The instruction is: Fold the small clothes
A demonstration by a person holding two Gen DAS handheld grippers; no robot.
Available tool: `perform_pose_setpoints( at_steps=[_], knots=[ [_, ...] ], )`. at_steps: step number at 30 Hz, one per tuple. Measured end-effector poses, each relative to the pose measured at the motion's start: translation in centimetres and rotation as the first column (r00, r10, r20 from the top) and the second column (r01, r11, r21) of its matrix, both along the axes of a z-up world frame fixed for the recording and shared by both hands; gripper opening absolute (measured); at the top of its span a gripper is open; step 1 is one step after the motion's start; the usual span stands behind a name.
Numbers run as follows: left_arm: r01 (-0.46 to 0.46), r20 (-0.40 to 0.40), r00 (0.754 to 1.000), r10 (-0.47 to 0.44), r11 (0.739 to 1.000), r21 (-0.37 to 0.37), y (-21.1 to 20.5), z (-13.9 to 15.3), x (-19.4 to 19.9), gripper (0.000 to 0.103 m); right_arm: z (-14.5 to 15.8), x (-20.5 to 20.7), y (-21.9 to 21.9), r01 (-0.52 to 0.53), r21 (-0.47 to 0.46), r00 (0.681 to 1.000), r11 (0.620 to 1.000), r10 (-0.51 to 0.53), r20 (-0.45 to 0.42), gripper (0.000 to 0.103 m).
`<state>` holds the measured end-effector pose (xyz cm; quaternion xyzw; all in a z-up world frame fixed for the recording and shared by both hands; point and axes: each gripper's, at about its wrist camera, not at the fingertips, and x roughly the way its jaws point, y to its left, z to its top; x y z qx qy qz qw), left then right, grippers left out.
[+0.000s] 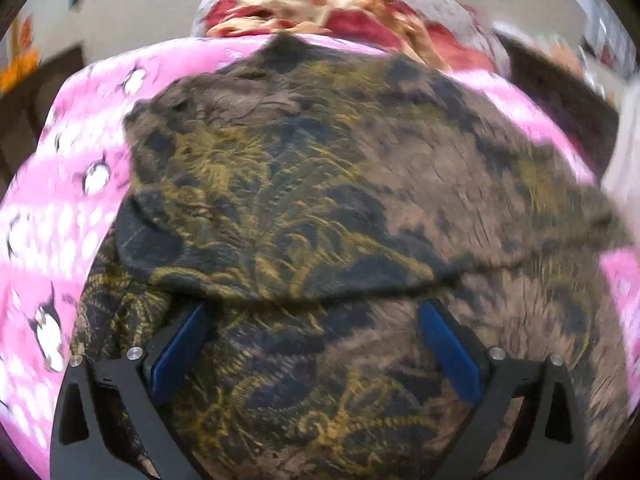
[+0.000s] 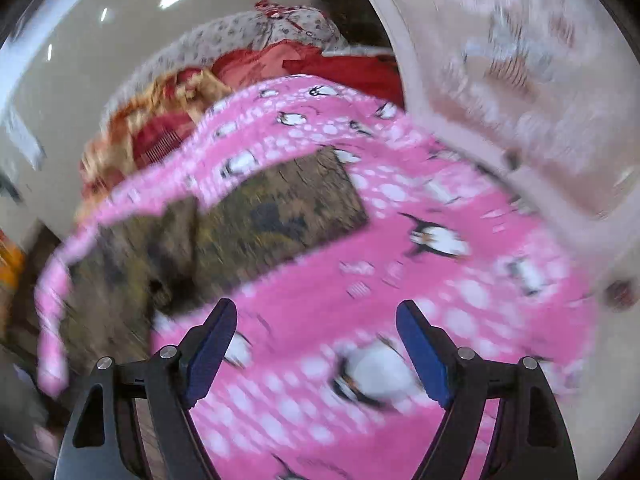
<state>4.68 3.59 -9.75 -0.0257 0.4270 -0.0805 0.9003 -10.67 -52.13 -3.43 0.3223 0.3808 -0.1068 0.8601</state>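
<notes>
A brown garment with a dark blue and gold pattern lies on a pink penguin-print sheet and fills the left wrist view. A fold of it lies over the tips of my left gripper, whose blue pads stand wide apart with the cloth between and under them. In the right wrist view the same garment lies folded at the middle left. My right gripper is open and empty over the pink sheet, to the right of the garment.
A heap of red, cream and grey spotted clothes lies beyond the sheet, also in the right wrist view. A pale blurred cloth or cushion rises at the right. Beige floor lies at the left.
</notes>
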Motion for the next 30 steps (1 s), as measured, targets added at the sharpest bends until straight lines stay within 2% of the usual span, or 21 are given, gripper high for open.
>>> perform_pose_setpoints(
  at_steps=[2,3,5,7,10,14,16,18,20,22,24,26,27,30],
  knots=[
    [-0.037,-0.006,0.999,0.037,0.999,-0.036,0.8,-0.2,0.3,0.103,-1.0,1.4,-1.3,0.057,0.081,0.998,0.995,-0.058,0.014,0.085],
    [-0.040,-0.002,0.999,0.040,0.999,-0.023,0.6,-0.2,0.2,0.103,-1.8,2.2,-2.1,0.083,0.132,0.996,0.988,-0.086,0.017,0.084],
    [-0.039,-0.003,0.999,0.039,0.999,0.021,0.0,-0.3,0.3,0.103,-3.4,3.1,-3.4,0.134,0.209,0.990,0.969,-0.140,0.014,0.069],
    [-0.040,-0.006,0.999,0.040,0.999,0.033,-0.4,-0.4,0.3,0.103,-4.6,3.5,-4.2,0.165,0.272,0.982,0.948,-0.182,0.040,0.068],
    [-0.041,-0.004,0.999,0.041,0.999,0.019,-0.2,-0.5,0.3,0.103,-5.2,3.9,-5.3,0.148,0.355,0.975,0.923,-0.198,0.106,0.069],
    [-0.045,-0.004,0.999,0.045,0.999,0.021,-0.1,-0.5,0.3,0.103,-5.3,5.0,-5.5,0.099,0.377,0.971,0.921,-0.172,0.167,0.068],
    [-0.045,-0.004,0.999,0.045,0.999,0.019,-0.3,-0.5,0.4,0.103,-5.3,5.8,-5.2,0.068,0.357,0.969,0.932,-0.147,0.199,0.066],
    [-0.045,-0.004,0.999,0.045,0.999,0.019,-0.3,-0.5,0.5,0.103,-5.4,6.0,-5.0,0.069,0.320,0.969,0.945,-0.140,0.203,0.053],
    [-0.045,-0.005,0.999,0.046,0.999,0.021,-0.3,-0.5,0.5,0.103,-5.6,6.2,-4.9,0.083,0.274,0.974,0.958,-0.137,0.182,0.025],
    [-0.046,-0.005,0.999,0.046,0.999,0.020,-0.3,-0.5,0.5,0.103,-5.3,6.4,-5.0,0.101,0.217,0.984,0.971,-0.131,0.125,0.008],
    [-0.045,-0.004,0.999,0.046,0.999,0.019,-0.3,-0.5,0.5,0.103,-3.3,6.8,-4.6,0.075,0.136,0.991,0.988,-0.088,0.096,0.008],
    [-0.046,-0.004,0.999,0.046,0.999,0.019,-0.3,-0.5,0.4,0.103,0.3,6.9,-4.0,0.029,0.014,0.993,0.999,-0.030,0.116,0.007],
    [-0.045,-0.003,0.999,0.045,0.999,0.018,-0.3,-0.5,0.5,0.103,3.1,6.8,-3.6,0.016,-0.066,0.991,0.998,-0.007,0.136,0.007],
    [-0.045,-0.003,0.999,0.045,0.999,0.014,-0.4,-0.5,0.5,0.103,9.3,6.2,-4.0,0.027,-0.191,0.983,0.981,0.008,0.182,0.007]
  ],
)
